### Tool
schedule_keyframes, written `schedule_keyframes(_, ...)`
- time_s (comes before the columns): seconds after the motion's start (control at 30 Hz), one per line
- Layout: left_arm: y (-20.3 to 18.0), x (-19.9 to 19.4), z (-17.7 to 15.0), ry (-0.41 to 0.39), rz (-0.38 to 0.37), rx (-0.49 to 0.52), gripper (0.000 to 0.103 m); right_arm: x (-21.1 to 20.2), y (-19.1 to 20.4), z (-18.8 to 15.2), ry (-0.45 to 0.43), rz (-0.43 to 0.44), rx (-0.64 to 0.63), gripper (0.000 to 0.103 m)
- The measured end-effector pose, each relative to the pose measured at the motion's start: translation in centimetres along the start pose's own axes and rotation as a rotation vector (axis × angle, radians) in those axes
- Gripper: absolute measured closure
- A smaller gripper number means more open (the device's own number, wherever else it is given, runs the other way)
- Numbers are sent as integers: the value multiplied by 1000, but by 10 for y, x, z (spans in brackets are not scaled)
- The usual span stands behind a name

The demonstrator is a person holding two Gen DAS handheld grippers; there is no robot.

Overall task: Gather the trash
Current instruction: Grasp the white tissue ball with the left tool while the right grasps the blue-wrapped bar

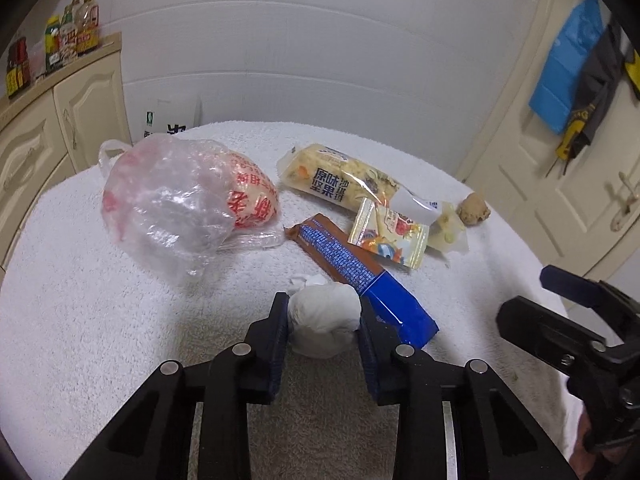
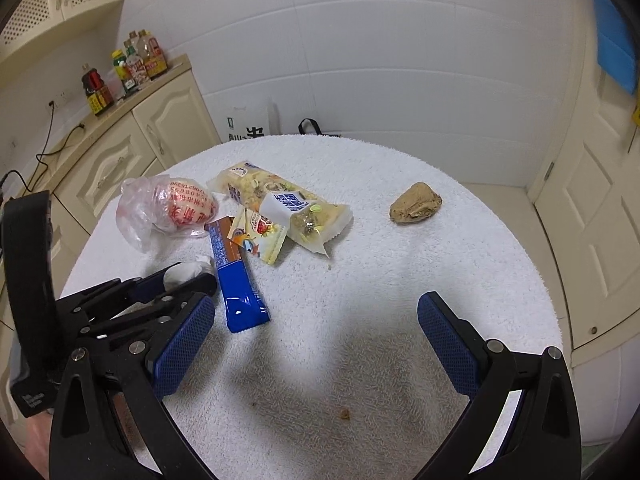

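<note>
The left gripper is clamped on a wadded white tissue ball, pads pressed against both its sides, and the ball is squashed a bit between them. It sits right at the fingertips, resting on the white towel-covered table. Just past the right-hand finger, touching or nearly so, lies a blue-and-brown wrapper; further ahead a small yellow sachet and a long snack bag are piled together, with a crumpled clear plastic bag off to the front-left.

The right gripper is held wide open with nothing between the pads, only bare towel. A brown lump sits well ahead of it, slightly right.

For the lift, a straight pull upward is probably best, so the blue wrapper isn't dragged along. Soft tissue can slip, so the squeeze should be kept firm. No bin is visible in either view, so the drop spot can't be told.
</note>
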State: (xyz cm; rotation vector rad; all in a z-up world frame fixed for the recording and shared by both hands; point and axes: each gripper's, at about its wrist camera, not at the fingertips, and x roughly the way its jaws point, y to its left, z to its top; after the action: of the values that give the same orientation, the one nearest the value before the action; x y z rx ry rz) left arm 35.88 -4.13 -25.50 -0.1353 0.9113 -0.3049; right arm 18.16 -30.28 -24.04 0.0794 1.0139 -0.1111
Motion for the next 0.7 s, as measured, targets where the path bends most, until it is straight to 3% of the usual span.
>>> schedule_keyframes(0.07,9,-7,-5,-16,16,-3,75,7,6,2,9,12,-24,1)
schedule_keyframes(0.33,41,-49,-23,-82,114,-81,75,50,49,5,66,66,-136,22)
schedule_keyframes(0.47,47,-62,-35,-85,113,-109,74,70,69,6,81,43,-190,40)
schedule_keyframes(0.5,50,-63,-34,-89,113,-117,74,72,76,5,53,4,-224,51)
schedule_keyframes(0.63,60,-98,-55,-102,117,-133,74,73,90,3,30,4,-239,82)
schedule_keyframes(0.7,61,-102,-57,-108,114,-137,74,71,93,-1,29,8,-242,84)
